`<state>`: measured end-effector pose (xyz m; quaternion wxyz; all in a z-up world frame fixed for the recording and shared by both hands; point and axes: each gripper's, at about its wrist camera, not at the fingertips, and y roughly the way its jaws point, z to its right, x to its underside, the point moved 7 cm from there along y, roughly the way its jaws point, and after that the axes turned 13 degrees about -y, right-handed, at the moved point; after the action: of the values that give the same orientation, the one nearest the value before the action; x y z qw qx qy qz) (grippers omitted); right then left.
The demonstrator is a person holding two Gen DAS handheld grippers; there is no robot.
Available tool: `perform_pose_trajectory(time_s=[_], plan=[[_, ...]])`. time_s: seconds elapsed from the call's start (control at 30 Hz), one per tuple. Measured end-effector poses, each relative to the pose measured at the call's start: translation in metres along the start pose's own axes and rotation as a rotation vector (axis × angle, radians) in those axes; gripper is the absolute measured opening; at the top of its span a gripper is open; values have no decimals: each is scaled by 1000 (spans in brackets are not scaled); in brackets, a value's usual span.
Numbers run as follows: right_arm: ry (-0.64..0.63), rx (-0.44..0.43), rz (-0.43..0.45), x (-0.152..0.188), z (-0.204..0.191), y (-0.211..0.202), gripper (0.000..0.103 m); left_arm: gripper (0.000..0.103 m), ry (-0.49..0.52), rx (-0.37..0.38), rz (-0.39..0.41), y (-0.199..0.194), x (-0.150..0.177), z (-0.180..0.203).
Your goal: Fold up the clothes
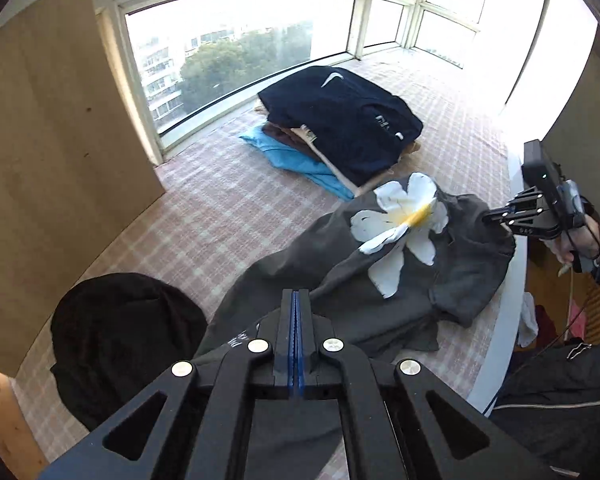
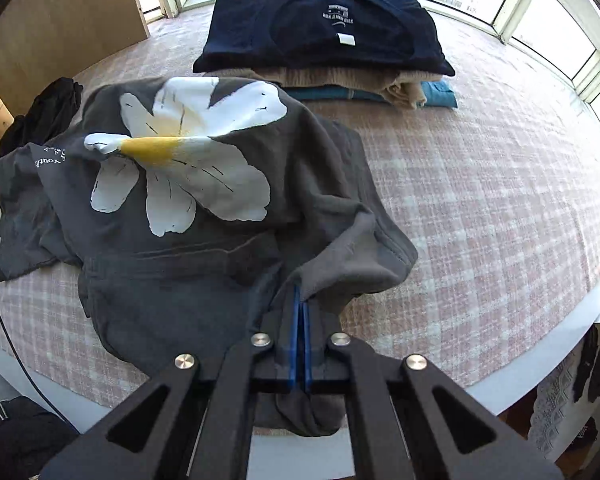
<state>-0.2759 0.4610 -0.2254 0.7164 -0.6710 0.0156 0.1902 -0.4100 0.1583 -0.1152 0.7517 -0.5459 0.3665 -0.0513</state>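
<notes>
- Leaning at the far left of the left wrist view, a wooden board (image 1: 56,128) stands on edge beside the table (image 1: 228,208), which wears a pink-and-white checked cloth; behind it a wide window (image 1: 228,52) shows buildings and trees.
- Just right of the board, a crumpled black garment (image 1: 120,340) lies on the cloth near the table's near edge, apart from the rest.
- At centre, the left gripper (image 1: 296,294) has its jaws pressed together, blue pads touching, with a fold of the dark grey T-shirt (image 1: 400,280) pinched at the tips; the fabric runs off to the right from there.
- The grey T-shirt is spread rumpled over the near part of the table, its big white flower print (image 1: 400,224) with a yellow centre facing up and creased.
- Behind it, nearer the window, sits a stack of folded clothes (image 1: 340,132): a navy top with a white swoosh uppermost, beige and brown pieces under it, a light blue one at the bottom.
- At the right edge of that view, the right gripper (image 1: 496,216) is held in a person's hand (image 1: 580,240) and meets the shirt's far side.
- In the right wrist view, the right gripper (image 2: 300,292) is likewise closed, blue pads nipping a bunched grey edge of the shirt (image 2: 172,272), some of which hangs below the fingers over the table's white rim (image 2: 540,368).
- Small white lettering shows on the shirt's left part, too small to read.
</notes>
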Motion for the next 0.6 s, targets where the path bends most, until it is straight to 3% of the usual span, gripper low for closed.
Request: perform_pose_trajectory(time_s=[0.03, 0.1, 0.13, 0.17, 0.2, 0.33, 0.43, 0.5, 0.6], plan=[[11, 9, -11, -1, 5, -2, 6, 0, 1, -13, -5, 0, 4, -4], [32, 7, -61, 0, 12, 2, 37, 6, 20, -31, -18, 9, 6, -3], [61, -13, -68, 3, 15, 4, 43, 22, 38, -40, -25, 18, 3, 2], [97, -43, -67, 6, 19, 6, 44, 41, 56, -48, -32, 27, 0, 7], [134, -71, -68, 11, 21, 8, 44, 46, 76, -43, -44, 35, -3, 18], [225, -113, -76, 32, 27, 12, 44, 48, 158, 17, -120, 100, -35, 59], [276, -122, -77, 51, 32, 10, 44, 62, 245, 56, -219, 152, -50, 86], [307, -124, -78, 64, 37, 9, 44, 62, 317, 19, -271, 183, -53, 97], [355, -110, -71, 79, 47, 7, 44, 62, 335, 72, -345, 210, -50, 113]])
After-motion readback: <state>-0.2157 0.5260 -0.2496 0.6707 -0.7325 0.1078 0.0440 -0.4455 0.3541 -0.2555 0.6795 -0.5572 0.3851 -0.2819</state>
